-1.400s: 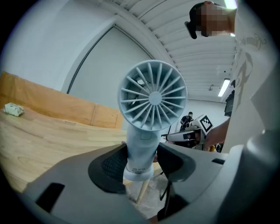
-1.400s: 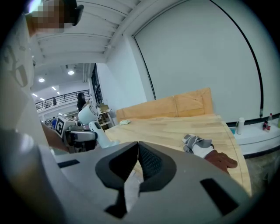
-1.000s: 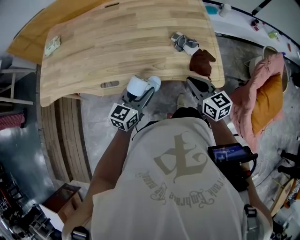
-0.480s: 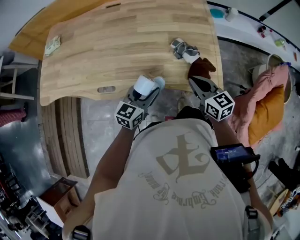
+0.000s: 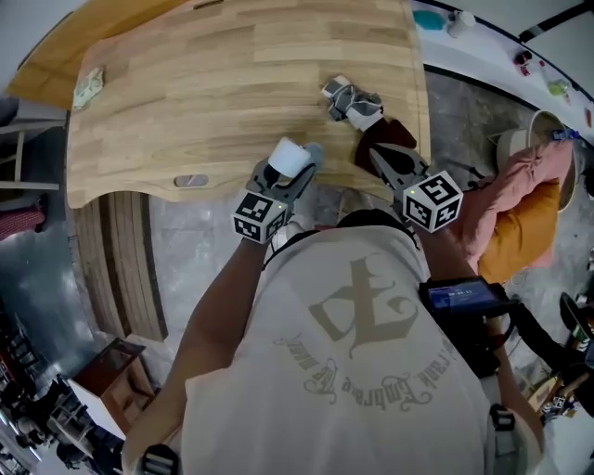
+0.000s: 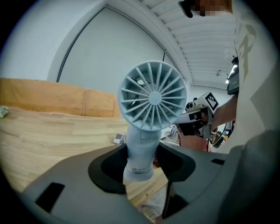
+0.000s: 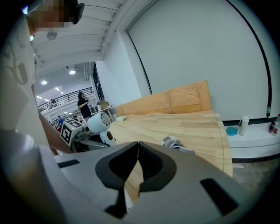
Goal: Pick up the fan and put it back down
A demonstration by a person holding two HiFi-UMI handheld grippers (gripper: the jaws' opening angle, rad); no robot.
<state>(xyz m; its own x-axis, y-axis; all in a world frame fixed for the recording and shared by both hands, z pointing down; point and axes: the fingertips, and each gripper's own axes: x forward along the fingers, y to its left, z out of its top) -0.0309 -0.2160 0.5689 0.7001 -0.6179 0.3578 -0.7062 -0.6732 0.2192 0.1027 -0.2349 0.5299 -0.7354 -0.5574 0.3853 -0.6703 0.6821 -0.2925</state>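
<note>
Pale wood is the landmark here: a wide light-wood table (image 5: 213, 83). The task's thing, a pale blue-grey plastic hand fan (image 6: 152, 96) with a round grilled head on a stubby handle, sits upright above the table's near edge. The left gripper (image 5: 295, 176) clamps the fan by the handle, just above its foot, and the foot appears to hang clear of the wood. The right gripper (image 7: 138, 166) has its jaws pressed together on nothing, and it hovers over the near edge of the table, just beside a dark brown cloth (image 5: 380, 139).

The main risk, as I judge it, is the set-down spot. The fan is right at the table's near edge, so a release here could leave the foot half off the wood and send the fan to the floor. The head is wide and the grip is low, so a tilted landing could topple it. A crumpled grey-and-white fabric bundle (image 5: 351, 100) lies on the table just beyond the brown cloth. Drifting that way could snag or land on fabric.

Well off the table's right side stands a beige round tub (image 5: 513, 148), with a pink blanket (image 5: 524, 181) spilling over it. Beyond the table's far right corner sits a small teal dish (image 5: 429, 19); I cannot tell what it holds.
</note>
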